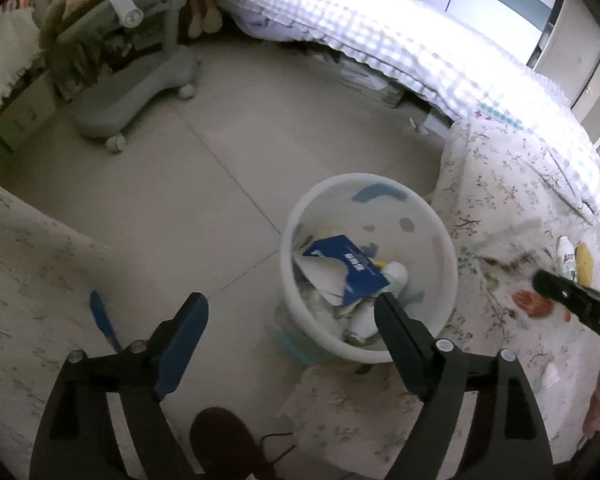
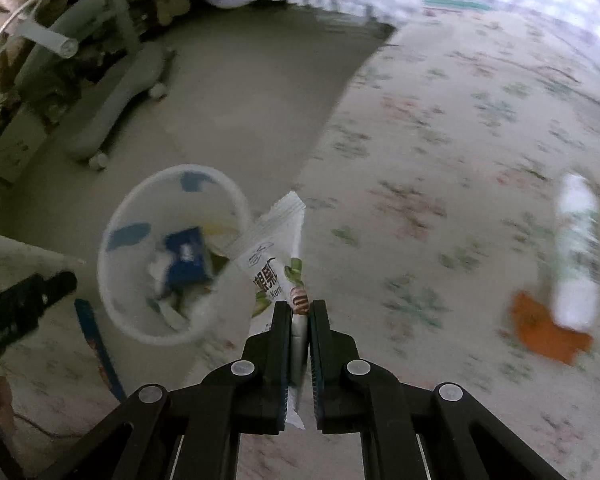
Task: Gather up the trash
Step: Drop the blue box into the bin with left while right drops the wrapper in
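Wrapper (image 2: 278,256) first: I have it pinched by its lower end in my right gripper (image 2: 300,308), jaws narrowed onto the flat foil, and the free end stands up and leans toward the bin (image 2: 116,216), which sits on the floor just beside the flowered mat (image 2: 440,160). It reads as an empty snack sachet, so I judge it almost weightless, limp and a little slick; a hold on the sealed edge, where the film is doubled, should be the surest, and it may flutter or cling to a pad on release, so I would want it well over the rim before letting go.

My left gripper (image 1: 292,308) hangs over the near rim of the bin with its jaws spread wide and nothing between them. Inside the bin lie a blue-and-white carton (image 1: 350,266) and crumpled paper.

Further out on the mat I see a white bottle (image 2: 576,252) lying across an orange scrap (image 2: 540,330); the right view is smeared there, so I cannot be sure what the scrap is. The bottle looks light, stiff and round, best taken across its middle.
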Demonstrator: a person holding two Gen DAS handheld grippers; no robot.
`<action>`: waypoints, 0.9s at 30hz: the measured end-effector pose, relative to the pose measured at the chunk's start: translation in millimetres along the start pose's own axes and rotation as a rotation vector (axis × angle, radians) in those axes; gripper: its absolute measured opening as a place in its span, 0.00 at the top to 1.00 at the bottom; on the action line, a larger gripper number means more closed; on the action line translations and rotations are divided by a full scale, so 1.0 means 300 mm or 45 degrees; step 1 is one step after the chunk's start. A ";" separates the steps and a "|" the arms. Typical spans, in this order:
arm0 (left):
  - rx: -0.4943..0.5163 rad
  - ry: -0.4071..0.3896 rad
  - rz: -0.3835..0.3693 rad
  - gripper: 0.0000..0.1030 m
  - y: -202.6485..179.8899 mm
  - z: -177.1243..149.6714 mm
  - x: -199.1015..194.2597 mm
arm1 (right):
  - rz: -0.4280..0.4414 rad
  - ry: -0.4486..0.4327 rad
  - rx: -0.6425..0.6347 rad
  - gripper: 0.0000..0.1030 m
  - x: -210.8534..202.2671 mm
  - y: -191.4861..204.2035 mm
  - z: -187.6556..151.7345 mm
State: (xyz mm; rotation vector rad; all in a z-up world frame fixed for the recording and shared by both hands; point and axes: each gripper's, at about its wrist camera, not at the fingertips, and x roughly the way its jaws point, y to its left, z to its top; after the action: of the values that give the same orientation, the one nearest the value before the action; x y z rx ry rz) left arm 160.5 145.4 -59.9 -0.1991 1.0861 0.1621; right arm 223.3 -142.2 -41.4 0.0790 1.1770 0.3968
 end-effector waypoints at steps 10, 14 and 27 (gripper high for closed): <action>-0.008 -0.024 0.017 0.14 0.069 -0.005 -0.019 | 0.048 -0.008 -0.033 0.92 0.179 0.160 0.066; -0.001 -0.031 0.019 0.14 0.072 -0.008 -0.025 | 0.083 -0.028 -0.032 0.91 0.212 0.193 0.082; 0.020 -0.034 -0.003 0.14 0.014 -0.012 -0.048 | 0.053 -0.063 -0.015 0.43 0.148 0.170 0.081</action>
State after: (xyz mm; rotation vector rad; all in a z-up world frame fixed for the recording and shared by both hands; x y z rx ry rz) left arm 149.7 148.2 -49.1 -0.1834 1.0604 0.1536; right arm 246.3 -76.1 -57.7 0.1028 1.1254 0.4357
